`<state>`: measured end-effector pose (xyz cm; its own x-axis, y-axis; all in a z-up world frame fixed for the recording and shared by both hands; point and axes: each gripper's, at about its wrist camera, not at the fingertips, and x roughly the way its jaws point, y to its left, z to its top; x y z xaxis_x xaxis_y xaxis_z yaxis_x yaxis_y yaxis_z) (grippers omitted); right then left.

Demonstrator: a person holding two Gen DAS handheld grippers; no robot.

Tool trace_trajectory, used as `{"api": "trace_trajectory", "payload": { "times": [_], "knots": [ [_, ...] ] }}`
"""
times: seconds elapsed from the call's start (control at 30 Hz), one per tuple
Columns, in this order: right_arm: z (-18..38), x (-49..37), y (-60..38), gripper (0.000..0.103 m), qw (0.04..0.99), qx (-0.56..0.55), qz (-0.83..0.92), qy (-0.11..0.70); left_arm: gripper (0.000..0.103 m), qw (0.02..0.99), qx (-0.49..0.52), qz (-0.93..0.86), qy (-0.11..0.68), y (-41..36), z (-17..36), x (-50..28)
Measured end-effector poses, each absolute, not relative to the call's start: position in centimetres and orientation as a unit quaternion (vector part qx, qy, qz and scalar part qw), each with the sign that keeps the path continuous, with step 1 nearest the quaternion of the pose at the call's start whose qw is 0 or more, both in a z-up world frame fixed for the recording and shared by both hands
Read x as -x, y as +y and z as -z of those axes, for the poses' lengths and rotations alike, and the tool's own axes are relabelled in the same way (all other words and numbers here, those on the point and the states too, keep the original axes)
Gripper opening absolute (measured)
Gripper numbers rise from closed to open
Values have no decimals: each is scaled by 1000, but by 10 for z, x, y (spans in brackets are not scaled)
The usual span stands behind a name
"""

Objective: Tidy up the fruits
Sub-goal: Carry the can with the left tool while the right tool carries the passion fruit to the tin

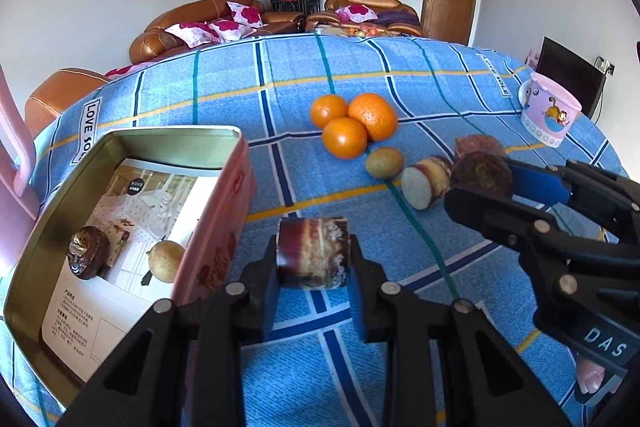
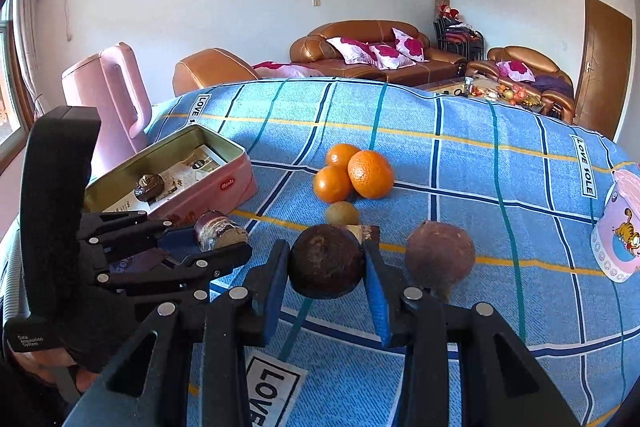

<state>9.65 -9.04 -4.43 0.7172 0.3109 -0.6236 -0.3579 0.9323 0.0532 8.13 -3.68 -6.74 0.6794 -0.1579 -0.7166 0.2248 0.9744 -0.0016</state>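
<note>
Black left gripper [image 1: 314, 263] is clamping a cane piece [image 1: 313, 253] beside the tin [image 1: 218, 211]; right gripper [image 2: 326, 263] is gripping a dark fruit [image 2: 325, 261].

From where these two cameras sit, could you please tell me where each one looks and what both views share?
Left wrist: on the left gripper, looking along its fingers at the clamped sugarcane piece, tin at left; the right gripper enters from the right.
Right wrist: on the right gripper, looking at its clamped dark fruit; the left gripper and a hand show at left.
Shared: oranges, mug, blue cloth, sofas.
</note>
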Motion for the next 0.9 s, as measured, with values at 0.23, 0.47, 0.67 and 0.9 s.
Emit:
{"api": "trace_trajectory", "payload": {
  "times": [0.23,0.47,0.67,0.9],
  "knots": [
    [51,-98,-85,39,926,29,-186,328,31,925,-44,94,365,-35,61,-77],
    [50,-94,-84,39,928,29,-189,319,31,929,-45,88,358,-34,60,-75],
    [45,-87,-89,39,936,22,-186,297,31,933,-48,76,349,-34,58,-72],
    [41,-81,-89,39,944,24,-181,275,31,943,-43,64,325,-29,52,-65]
  ]
}}
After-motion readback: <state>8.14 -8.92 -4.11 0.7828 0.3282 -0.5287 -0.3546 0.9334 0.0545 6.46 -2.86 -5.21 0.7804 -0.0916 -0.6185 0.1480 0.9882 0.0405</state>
